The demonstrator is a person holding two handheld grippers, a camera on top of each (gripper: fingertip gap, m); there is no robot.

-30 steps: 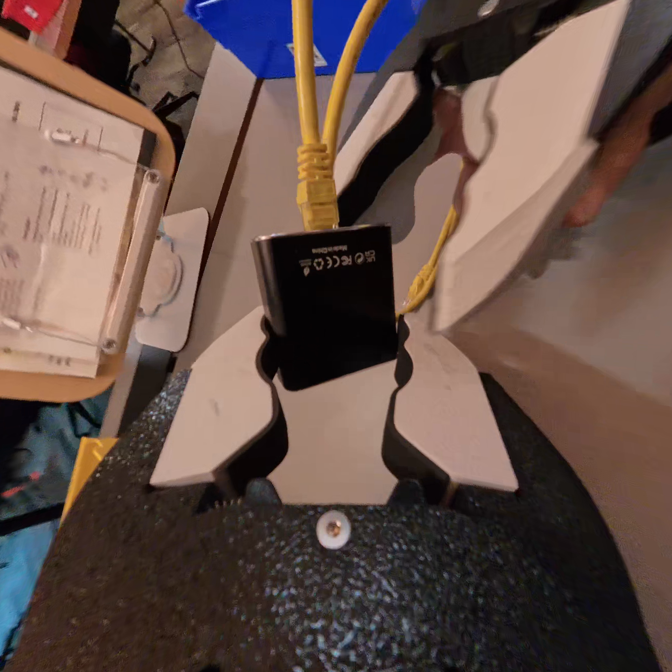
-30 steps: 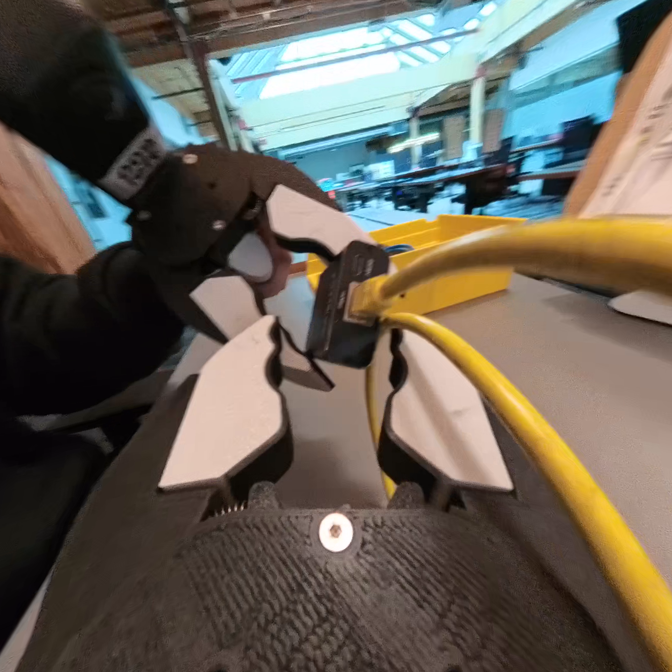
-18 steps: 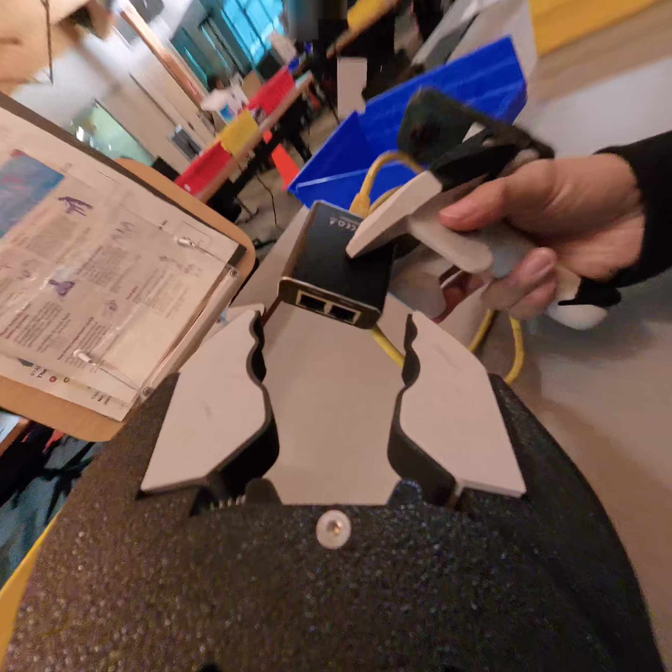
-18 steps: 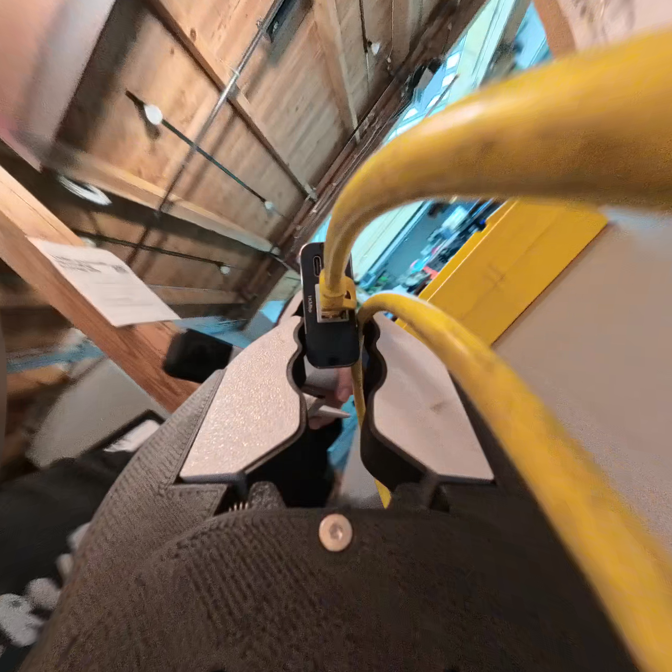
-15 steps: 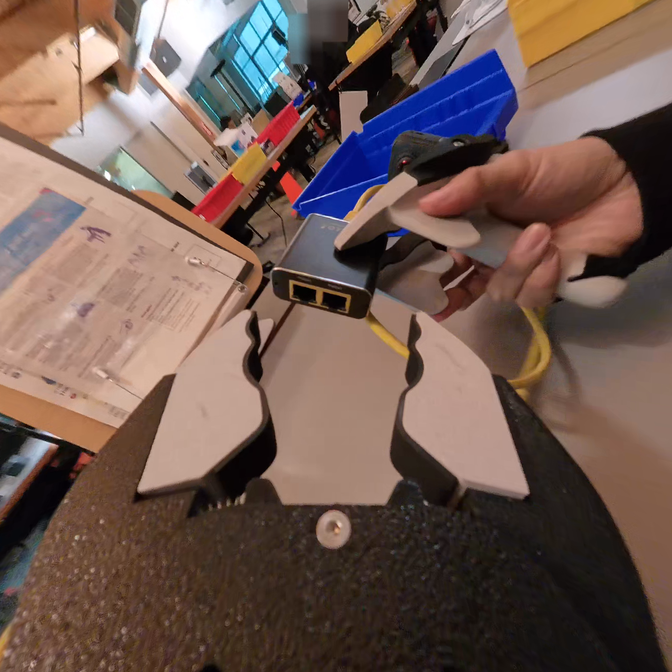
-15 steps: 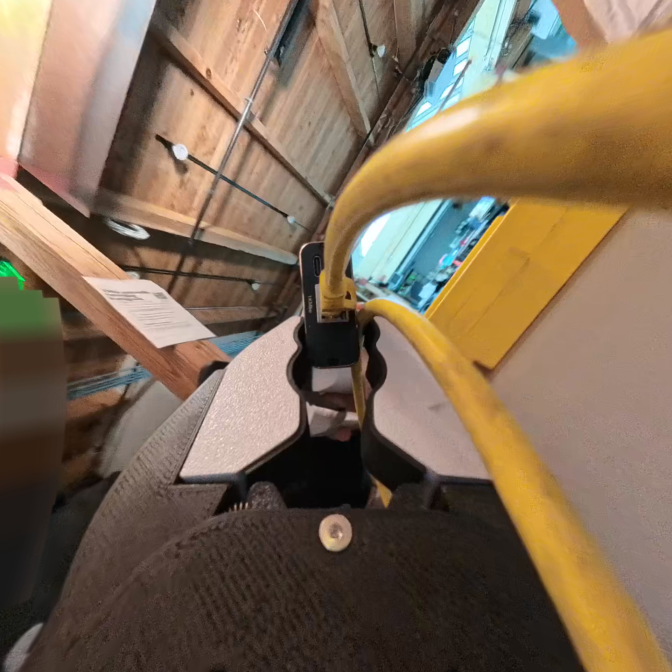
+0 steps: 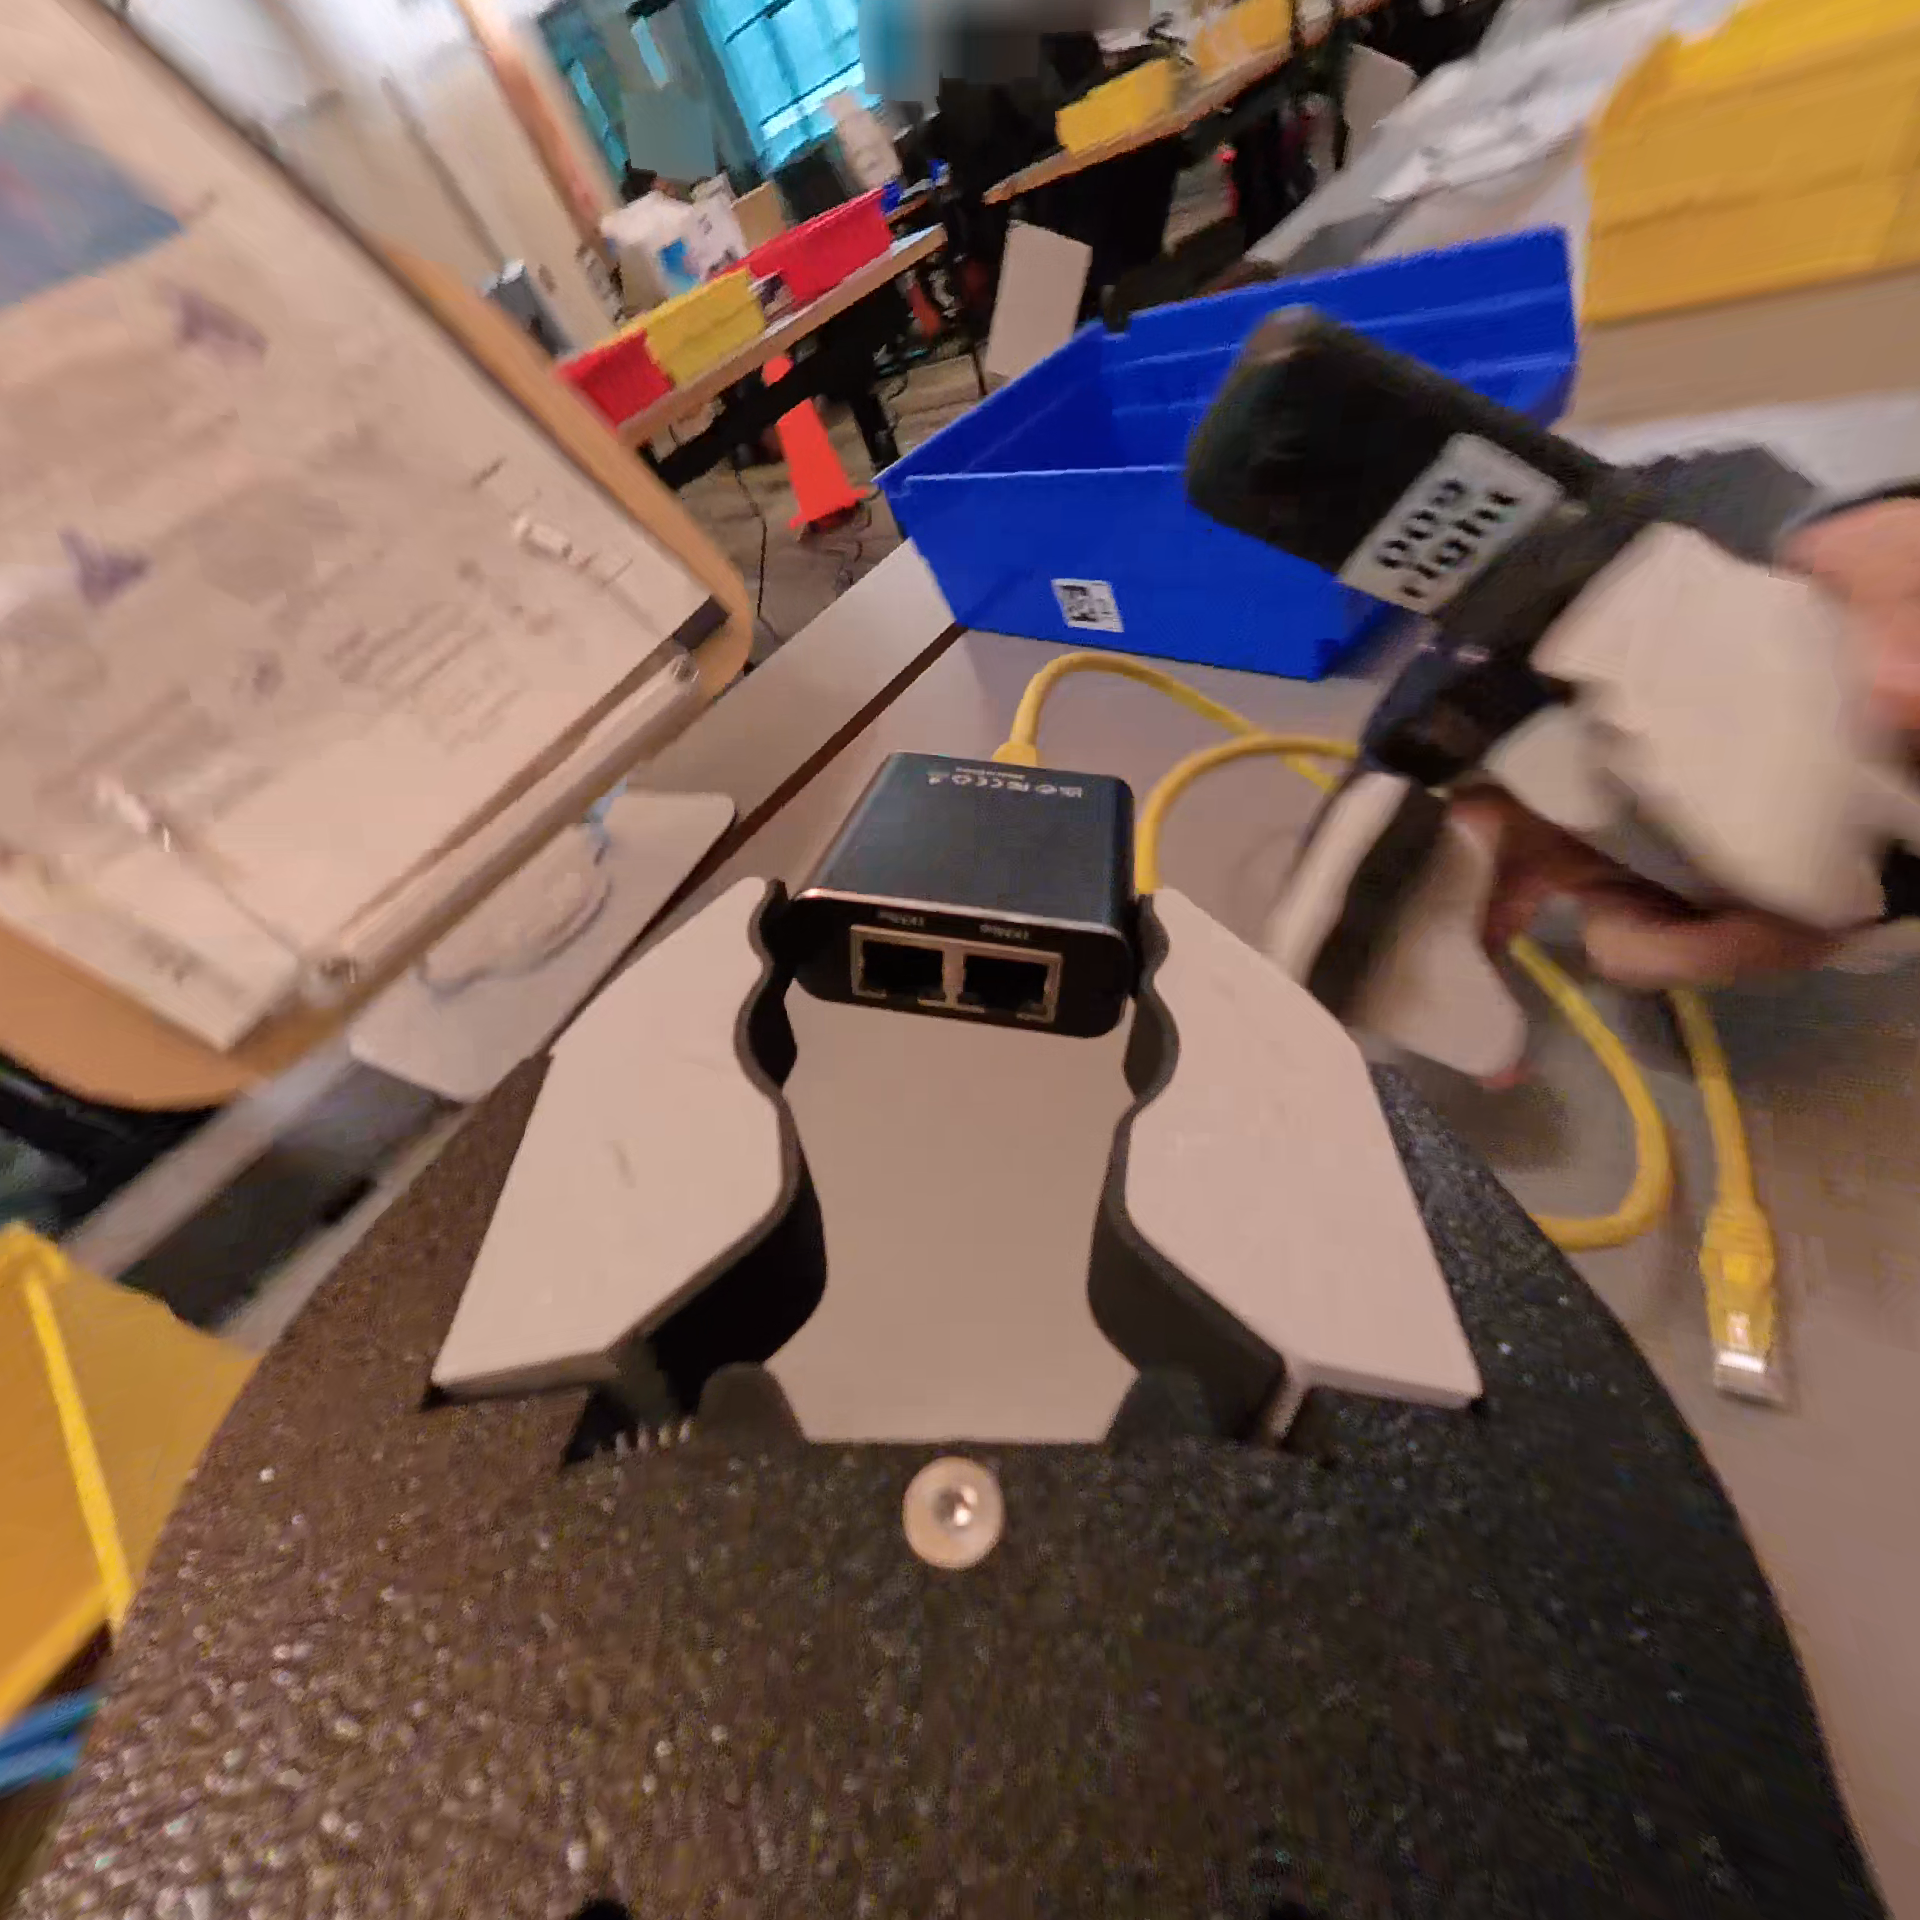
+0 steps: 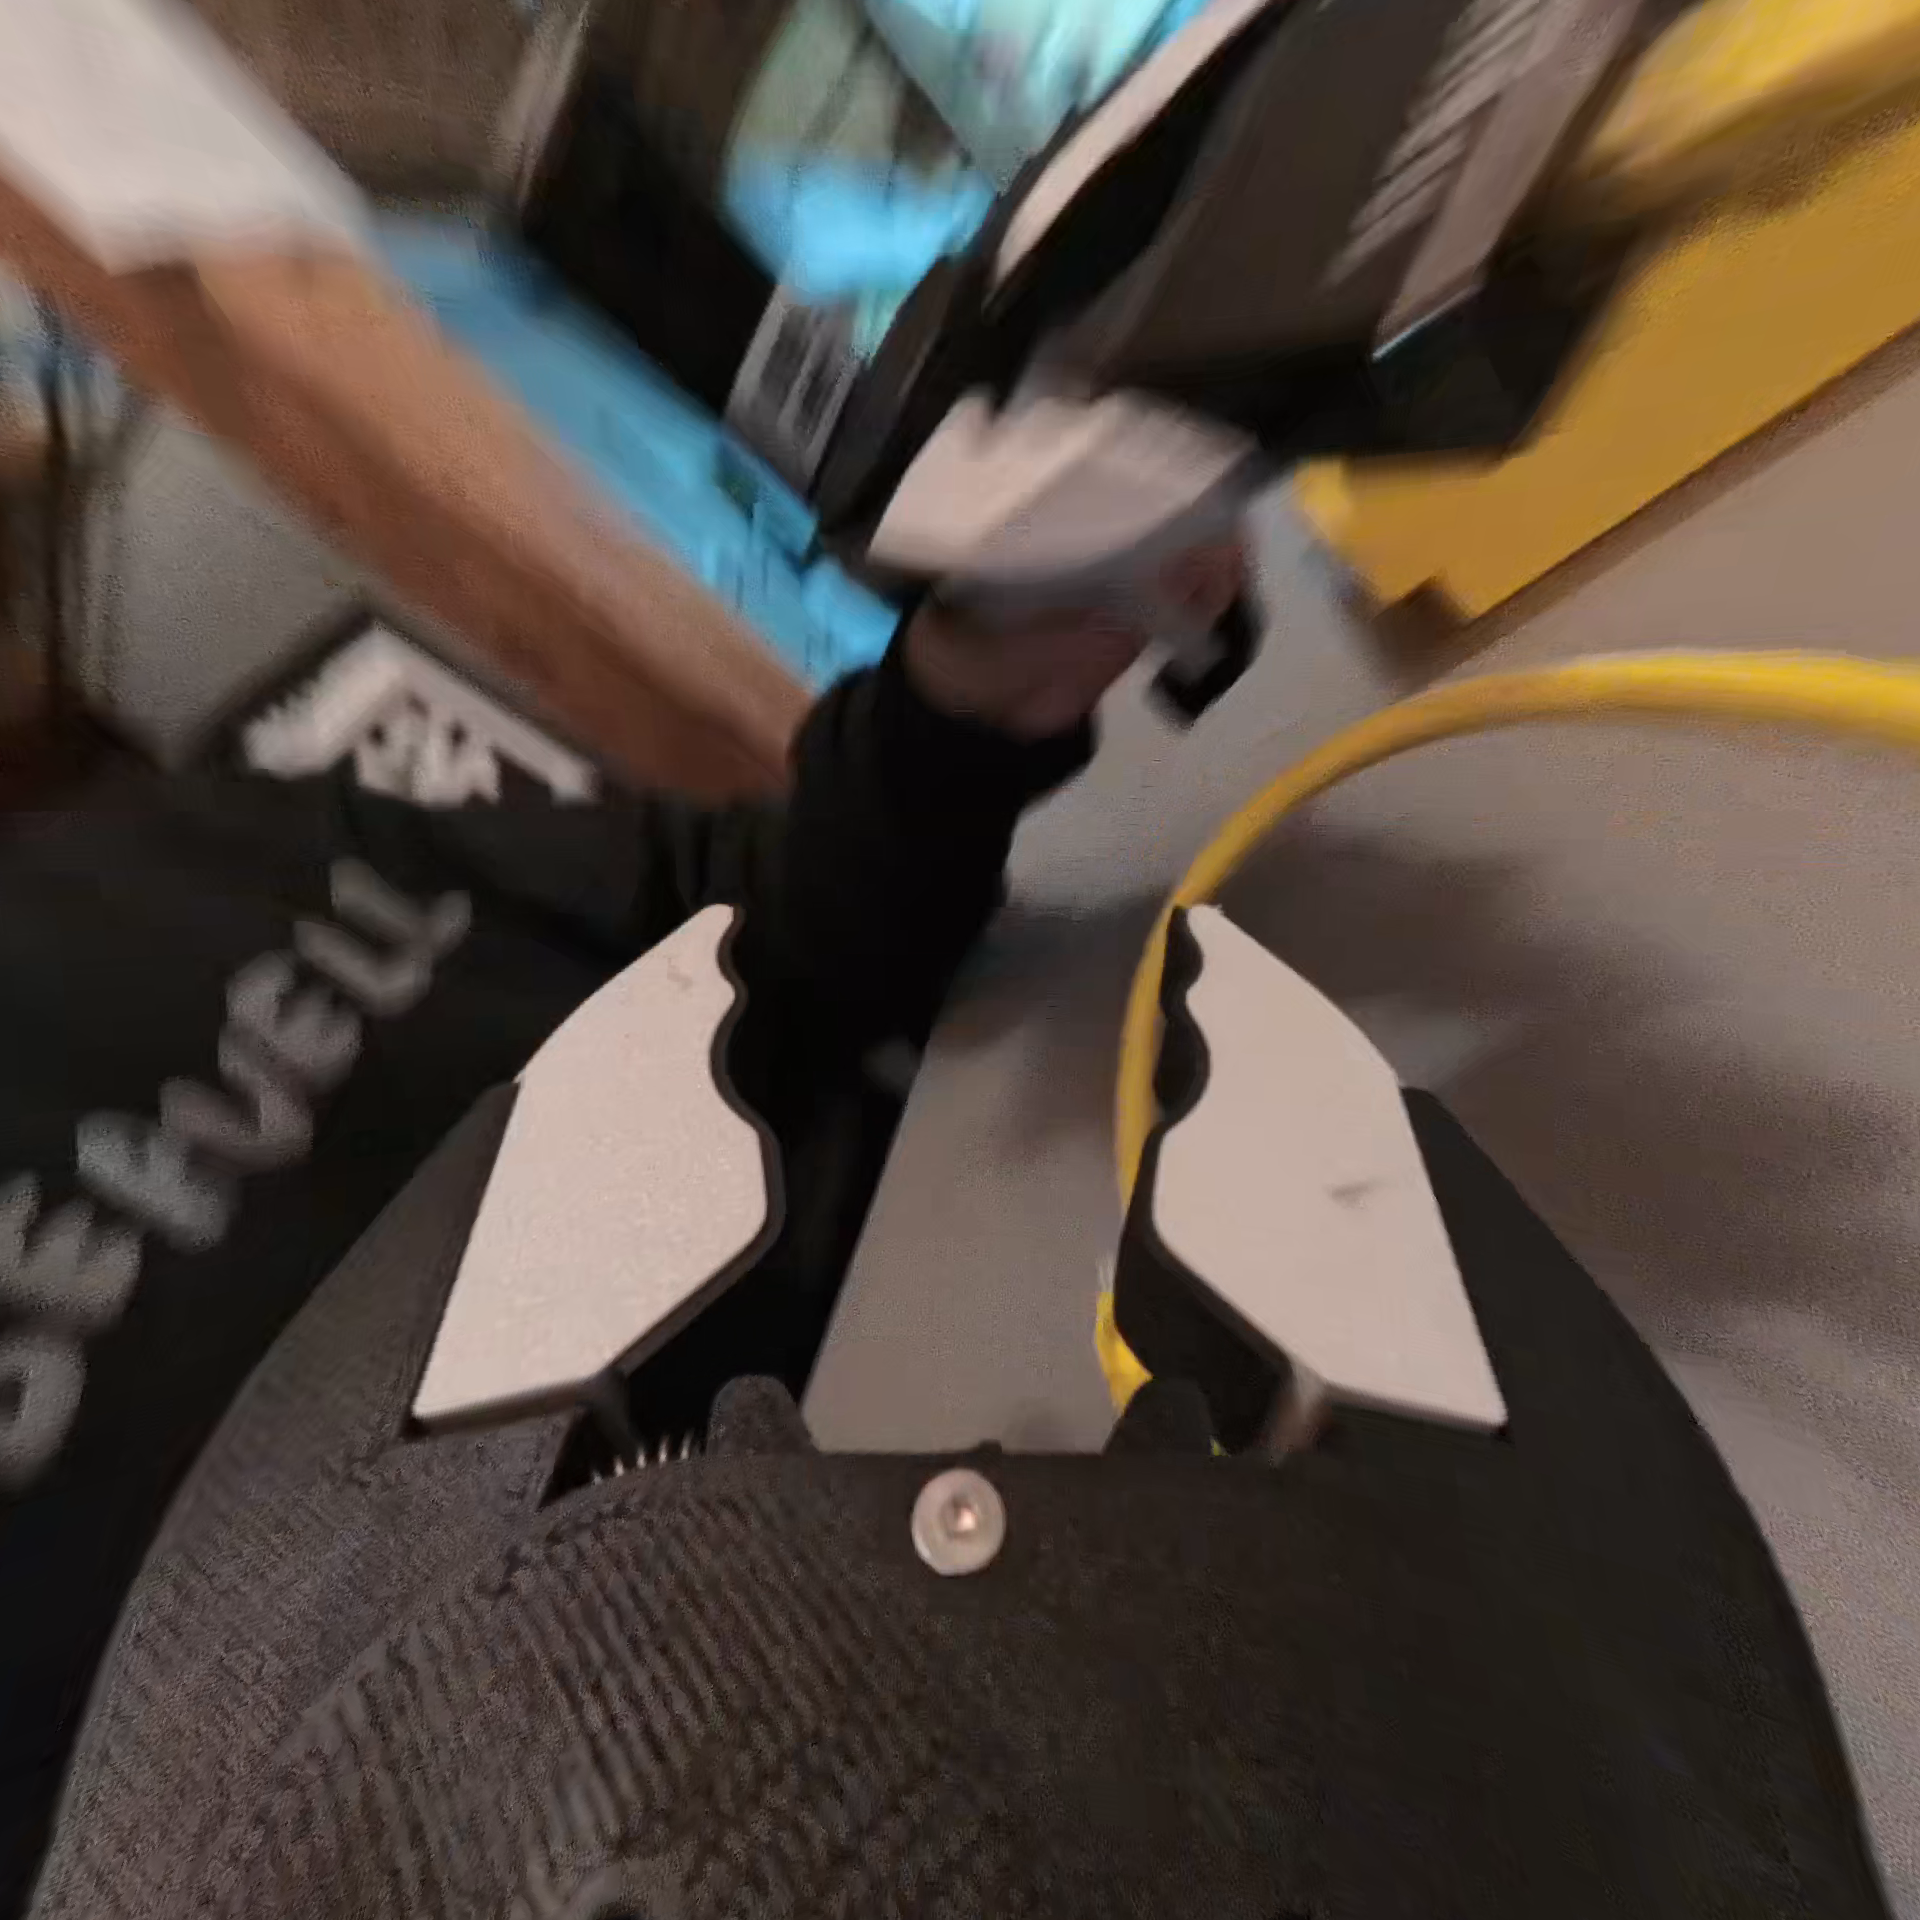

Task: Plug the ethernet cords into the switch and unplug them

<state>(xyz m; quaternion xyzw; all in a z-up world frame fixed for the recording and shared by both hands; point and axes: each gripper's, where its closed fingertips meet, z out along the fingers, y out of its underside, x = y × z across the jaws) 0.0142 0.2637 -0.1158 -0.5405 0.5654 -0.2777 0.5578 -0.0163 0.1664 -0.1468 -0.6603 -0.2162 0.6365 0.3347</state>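
The left gripper (image 7: 961,914) points forward and slightly down, its 2 grey fingers (image 7: 665,1122) clamped at the tips on the sides of a black switch (image 7: 966,883). The right gripper (image 8: 956,925) has its jaws apart with nothing between the tips, though its view is badly blurred. In the left wrist view the right gripper (image 7: 1403,935) sits off to the right, held by a hand (image 7: 1683,904) with a dark sleeve.
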